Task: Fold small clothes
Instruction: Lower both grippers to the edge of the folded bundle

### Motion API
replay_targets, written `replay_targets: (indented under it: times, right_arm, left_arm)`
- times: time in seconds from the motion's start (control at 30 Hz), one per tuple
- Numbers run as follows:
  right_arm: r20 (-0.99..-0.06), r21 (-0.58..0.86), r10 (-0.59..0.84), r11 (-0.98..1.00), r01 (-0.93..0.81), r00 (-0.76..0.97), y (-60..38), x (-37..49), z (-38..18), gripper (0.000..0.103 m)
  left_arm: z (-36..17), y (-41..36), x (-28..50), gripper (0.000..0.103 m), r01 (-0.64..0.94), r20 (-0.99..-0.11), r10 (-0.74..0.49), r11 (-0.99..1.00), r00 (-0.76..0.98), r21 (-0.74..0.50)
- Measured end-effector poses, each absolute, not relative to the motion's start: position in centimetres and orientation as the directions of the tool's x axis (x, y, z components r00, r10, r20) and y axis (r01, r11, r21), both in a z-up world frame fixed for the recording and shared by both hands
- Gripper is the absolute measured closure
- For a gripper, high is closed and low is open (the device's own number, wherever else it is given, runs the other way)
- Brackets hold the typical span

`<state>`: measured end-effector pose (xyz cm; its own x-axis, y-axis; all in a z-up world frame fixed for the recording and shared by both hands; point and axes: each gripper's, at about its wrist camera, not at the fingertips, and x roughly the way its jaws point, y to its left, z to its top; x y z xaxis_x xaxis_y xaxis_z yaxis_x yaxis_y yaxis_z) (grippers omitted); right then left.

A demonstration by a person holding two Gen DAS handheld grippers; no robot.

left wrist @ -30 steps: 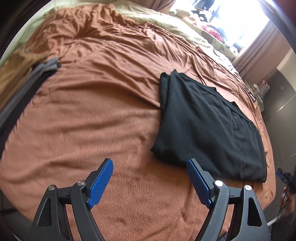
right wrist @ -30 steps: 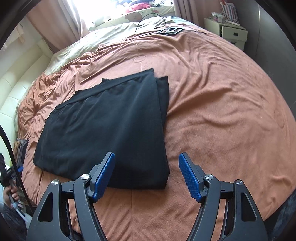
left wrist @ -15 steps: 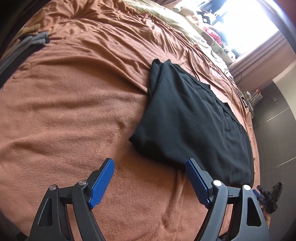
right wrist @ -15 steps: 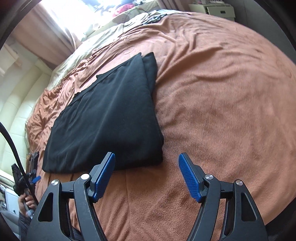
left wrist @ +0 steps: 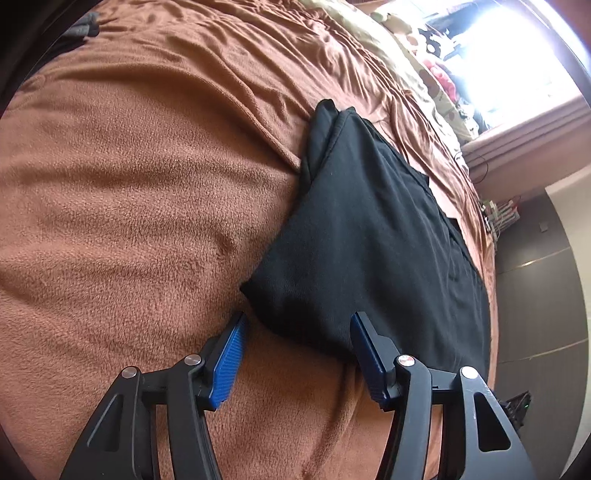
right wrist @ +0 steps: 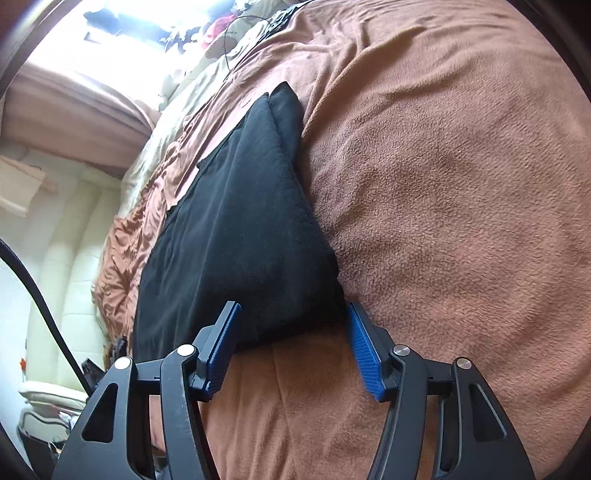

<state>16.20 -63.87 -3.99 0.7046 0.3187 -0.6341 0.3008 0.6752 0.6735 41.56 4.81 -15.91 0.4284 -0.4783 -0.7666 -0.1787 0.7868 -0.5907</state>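
On the brown fleece blanket [left wrist: 140, 192] covering the bed, the folded black garment [left wrist: 369, 236] lies flat, long axis running away from both cameras toward the bright window [left wrist: 517, 55]. Left gripper [left wrist: 297, 325] is low over the blanket with its jaws spread wide; the near left corner of the garment sits between the blue pads [left wrist: 227, 360], not pinched, with fabric just reaching the gap and the right pad overlapping the garment's near edge. Right gripper [right wrist: 291, 317] is also spread wide, straddling the near right corner of the same garment [right wrist: 236, 236]; the left pad [right wrist: 221, 350] overlaps black fabric, the right pad sits just beside the corner over bare blanket [right wrist: 443, 184]. Nothing is grasped on either side. Whether the pad tips touch the cloth, I can't tell. The far end of the garment shows a doubled layer edge, slightly offset. The blanket is wrinkled beyond the garment, with a beige sheet [right wrist: 192, 85] further back. A grey fabric stack [left wrist: 83, 29] is barely visible at the top-left edge of the left view. A black cable [right wrist: 40, 295] runs down the left side of the right view, with a cream padded headboard [right wrist: 74, 280] behind it.
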Motion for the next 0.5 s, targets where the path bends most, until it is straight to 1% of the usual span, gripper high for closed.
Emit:
replay_targets:
  times: [0.1, 0.17, 0.3, 0.5]
  right_arm:
    - [-0.619, 0.695, 0.323, 0.65, 0.308, 0.715, -64.3, 16.5, -4.5, 0.046]
    - [-0.613, 0.705, 0.324, 0.637, 0.313, 0.721, -64.5, 16.7, -4.7, 0.046]
    - [-0.595, 0.734, 0.339, 0.598, 0.322, 0.728, -64.7, 16.3, -5.2, 0.046]
    - [-0.588, 0.757, 0.367, 0.563, 0.332, 0.721, -65.0, 14.7, -5.6, 0.047]
  left_arm:
    - [-16.1, 5.3, 42.0, 0.045, -0.207, -0.751, -0.486, 0.76, 0.446, -0.615]
    - [-16.2, 5.6, 42.2, 0.051, -0.23, -0.745, -0.481, 0.746, 0.462, -0.625]
    - [-16.9, 5.6, 42.3, 0.051, -0.257, -0.731, -0.514, 0.709, 0.449, -0.656]
    - [-16.0, 5.1, 41.5, 0.051, -0.234, -0.762, -0.507, 0.748, 0.403, -0.622]
